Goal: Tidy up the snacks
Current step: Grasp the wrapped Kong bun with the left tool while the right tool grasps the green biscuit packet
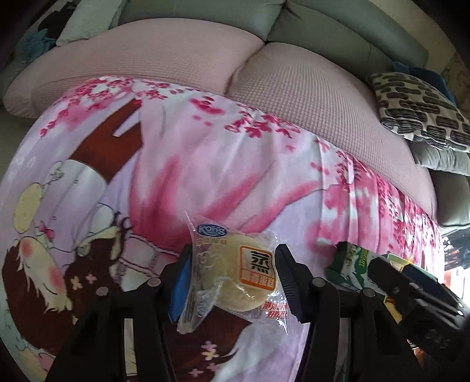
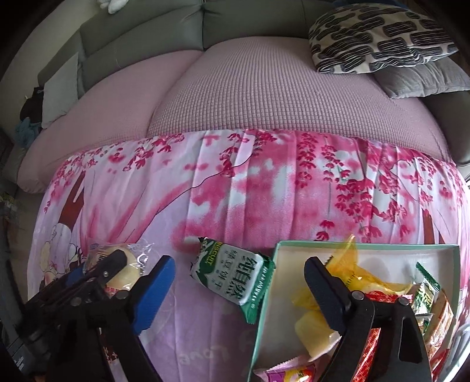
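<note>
My left gripper (image 1: 232,279) is shut on a clear-wrapped round steamed cake (image 1: 235,273), its fingers pressing both sides of the packet just above the pink printed cloth. The cake also shows in the right wrist view (image 2: 123,264), held by the left gripper (image 2: 105,271). My right gripper (image 2: 238,291) is open and empty; a green-and-white biscuit packet (image 2: 235,276) lies on the cloth between its fingers, against the box's left wall. The biscuit packet also shows in the left wrist view (image 1: 352,264). A mint-green open box (image 2: 264,308) at lower right holds several wrapped snacks (image 2: 358,282).
A pink cherry-blossom cloth (image 2: 235,191) covers the surface. Behind it are pink sofa cushions (image 2: 264,88), a grey sofa back (image 2: 176,26) and a black-and-white patterned pillow (image 2: 379,35) at the right. A pink packet (image 2: 288,373) lies at the box's front.
</note>
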`<action>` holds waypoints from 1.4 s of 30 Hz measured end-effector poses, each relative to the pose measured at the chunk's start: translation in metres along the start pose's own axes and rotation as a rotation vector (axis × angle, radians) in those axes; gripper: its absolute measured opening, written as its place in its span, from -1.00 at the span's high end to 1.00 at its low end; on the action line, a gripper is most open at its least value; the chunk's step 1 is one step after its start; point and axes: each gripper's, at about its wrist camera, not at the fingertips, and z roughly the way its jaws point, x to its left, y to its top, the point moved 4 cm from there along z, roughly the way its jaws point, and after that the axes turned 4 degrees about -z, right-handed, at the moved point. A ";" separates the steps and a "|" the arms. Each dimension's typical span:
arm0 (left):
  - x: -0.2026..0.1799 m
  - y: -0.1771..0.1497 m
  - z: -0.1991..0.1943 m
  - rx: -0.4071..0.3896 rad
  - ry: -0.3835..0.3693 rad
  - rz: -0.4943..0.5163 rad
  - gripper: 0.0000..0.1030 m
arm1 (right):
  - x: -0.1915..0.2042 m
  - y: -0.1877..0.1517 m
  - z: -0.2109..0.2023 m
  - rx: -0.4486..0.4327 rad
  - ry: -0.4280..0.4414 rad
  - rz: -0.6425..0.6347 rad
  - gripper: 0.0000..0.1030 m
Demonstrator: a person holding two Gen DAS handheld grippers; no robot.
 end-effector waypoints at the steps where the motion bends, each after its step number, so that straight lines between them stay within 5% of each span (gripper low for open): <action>1: 0.002 0.001 -0.001 -0.002 0.001 -0.005 -0.08 | 0.003 0.000 0.004 0.015 -0.001 -0.003 -0.74; 11: 0.006 0.003 -0.001 -0.001 -0.009 -0.020 -0.06 | 0.024 -0.003 0.026 0.059 -0.064 -0.050 -0.69; 20: 0.014 0.007 0.000 -0.001 -0.008 -0.055 -0.06 | 0.032 -0.001 0.031 0.059 -0.014 -0.047 -0.62; 35: 0.015 0.000 0.015 0.027 -0.045 -0.058 -0.17 | 0.028 -0.003 0.045 0.062 -0.064 -0.008 -0.60; 42: 0.020 0.001 0.015 0.029 -0.062 -0.108 -0.16 | 0.031 -0.003 0.050 0.049 0.025 0.014 -0.55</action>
